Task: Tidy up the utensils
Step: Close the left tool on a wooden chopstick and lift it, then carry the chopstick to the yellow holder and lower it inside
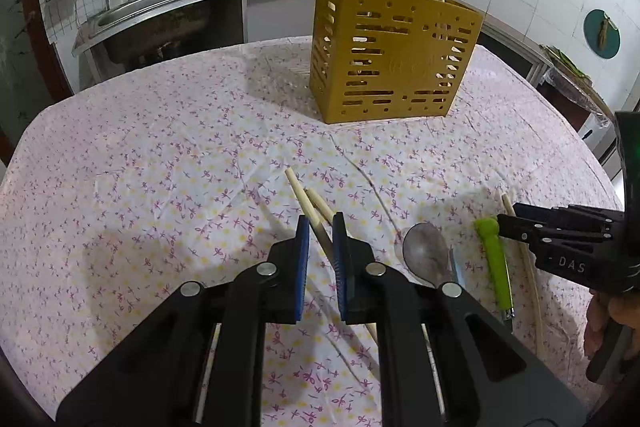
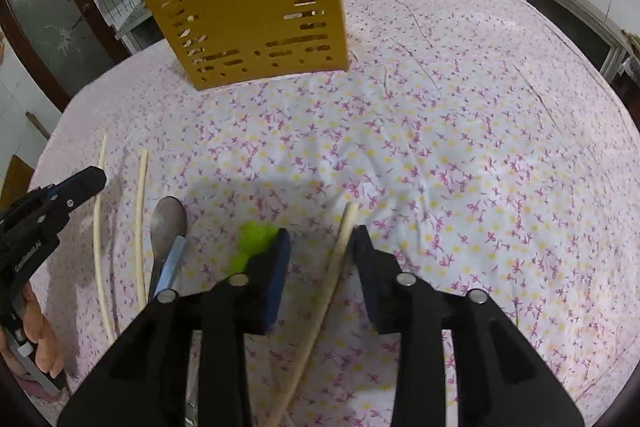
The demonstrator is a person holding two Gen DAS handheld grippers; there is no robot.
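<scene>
Our left tongs (image 1: 321, 227) were clamped on a pair of chopsticks (image 1: 306, 205), lifted over the floral-clothed worktop (image 1: 160, 167). Our right tongs (image 2: 322, 239) stood apart, one chopstick (image 2: 340, 247) lying loose between the pads beside the green-handled utensil (image 2: 250, 239) and spoon (image 2: 168, 223). The gold utensil holder (image 1: 392, 55), with chopsticks in it, stood well beyond.

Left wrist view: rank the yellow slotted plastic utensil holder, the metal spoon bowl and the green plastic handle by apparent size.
1. Yellow slotted plastic utensil holder, though farthest.
2. Green plastic handle; metal spoon bowl: too alike to rank.
</scene>
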